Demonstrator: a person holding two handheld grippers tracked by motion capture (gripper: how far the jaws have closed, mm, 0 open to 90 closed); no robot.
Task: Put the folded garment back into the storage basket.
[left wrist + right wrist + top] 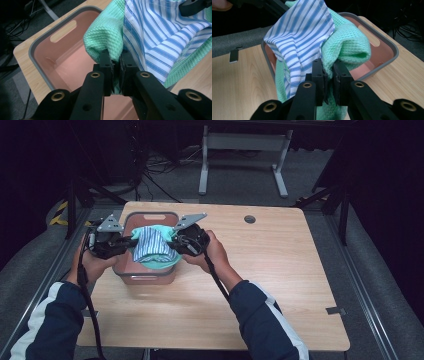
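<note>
While both jaws pinch it, green cloth (159, 261) hangs over bin (150, 279).

Waffle-weave green cloth (352, 47), smooth striped cloth (299, 37); matt plastic bin (40, 47); wood-grain table (280, 270)

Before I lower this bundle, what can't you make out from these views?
- Bin floor: in the high view the striped cloth and green towel cover it.
- Whether the left gripper pinches both fabrics: the left gripper view shows green only, the rest hidden between the jaws.
- Towel's lower end: cut off by the bottom edge and the right gripper in the right gripper view.
</note>
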